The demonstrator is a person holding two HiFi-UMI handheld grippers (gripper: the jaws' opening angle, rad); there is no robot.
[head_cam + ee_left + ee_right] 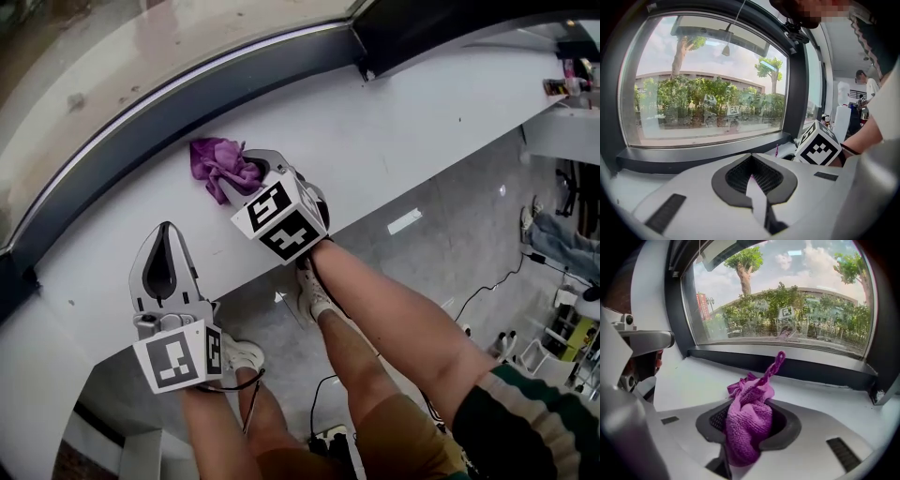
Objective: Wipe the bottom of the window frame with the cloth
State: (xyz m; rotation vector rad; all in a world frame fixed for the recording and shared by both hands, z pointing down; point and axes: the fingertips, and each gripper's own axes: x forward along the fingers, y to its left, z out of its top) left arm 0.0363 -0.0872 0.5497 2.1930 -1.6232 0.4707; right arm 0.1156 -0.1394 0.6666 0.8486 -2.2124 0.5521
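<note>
A purple cloth [216, 163] lies bunched on the white sill [394, 122], just in front of the dark grey bottom of the window frame [178, 108]. My right gripper [253, 170] is shut on the cloth's near part. In the right gripper view the cloth [747, 420] fills the jaws of the right gripper [752, 404], and a twisted corner of it sticks up toward the frame [811, 369]. Nearer the sill's front edge and further left, my left gripper [166, 231] is shut and empty. In its own view the left gripper [751, 157] faces the frame [703, 154].
The sill's front edge [375, 220] drops to a grey floor with cables [487, 286]. The holder's legs and shoes [314, 295] stand below it. A dark frame post [375, 47] rises at the sill's right end. Another person [869, 89] stands far right.
</note>
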